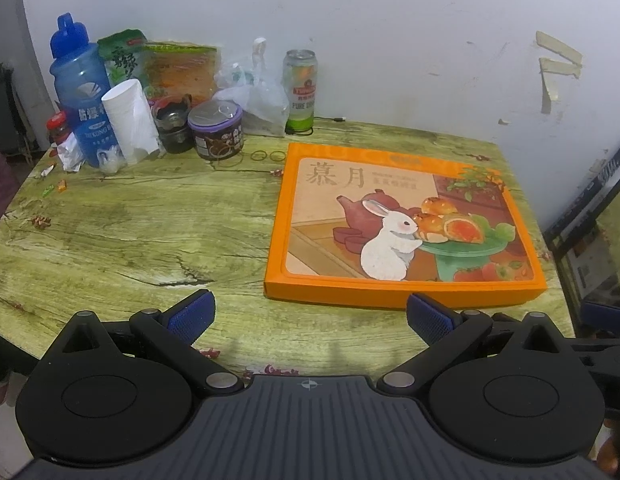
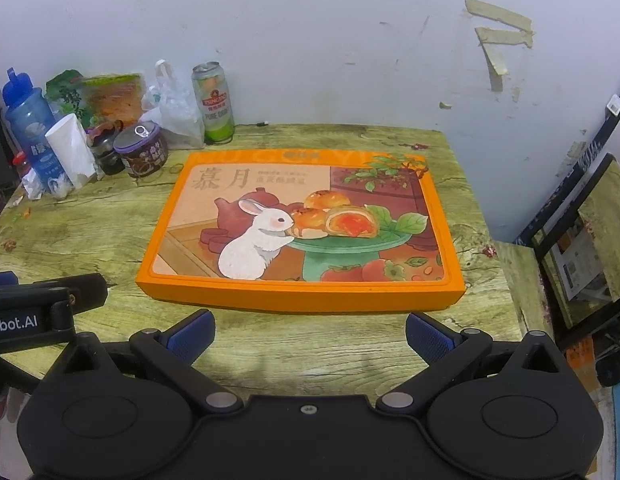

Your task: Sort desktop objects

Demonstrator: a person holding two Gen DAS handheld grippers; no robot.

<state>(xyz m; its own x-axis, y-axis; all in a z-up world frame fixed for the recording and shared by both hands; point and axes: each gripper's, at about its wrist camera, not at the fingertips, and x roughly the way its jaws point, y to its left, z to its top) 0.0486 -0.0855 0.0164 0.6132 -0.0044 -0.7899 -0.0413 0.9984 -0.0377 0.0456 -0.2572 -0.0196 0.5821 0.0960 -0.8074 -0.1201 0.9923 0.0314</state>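
Observation:
A flat orange box (image 1: 402, 228) with a white rabbit picture lies on the right half of the green wood-grain table (image 1: 129, 232). In the right wrist view the same orange box (image 2: 305, 228) sits straight ahead. My left gripper (image 1: 310, 316) is open over the table's near edge, the box's near left corner just beyond its right finger. My right gripper (image 2: 310, 334) is open too, a short way in front of the box's near side, with nothing between its blue pads (image 2: 424, 338). The left gripper's body (image 2: 41, 304) shows at the left edge.
At the back left stand a blue water bottle (image 1: 79, 92), a white paper roll (image 1: 129, 120), a purple-lidded can (image 1: 217, 130), a plastic bag (image 1: 257, 92), a green beer can (image 1: 299, 92) and snack packets (image 1: 181, 68). Small rings (image 1: 265, 156) and wrapped sweets (image 1: 55, 188) lie loose. A white wall runs behind.

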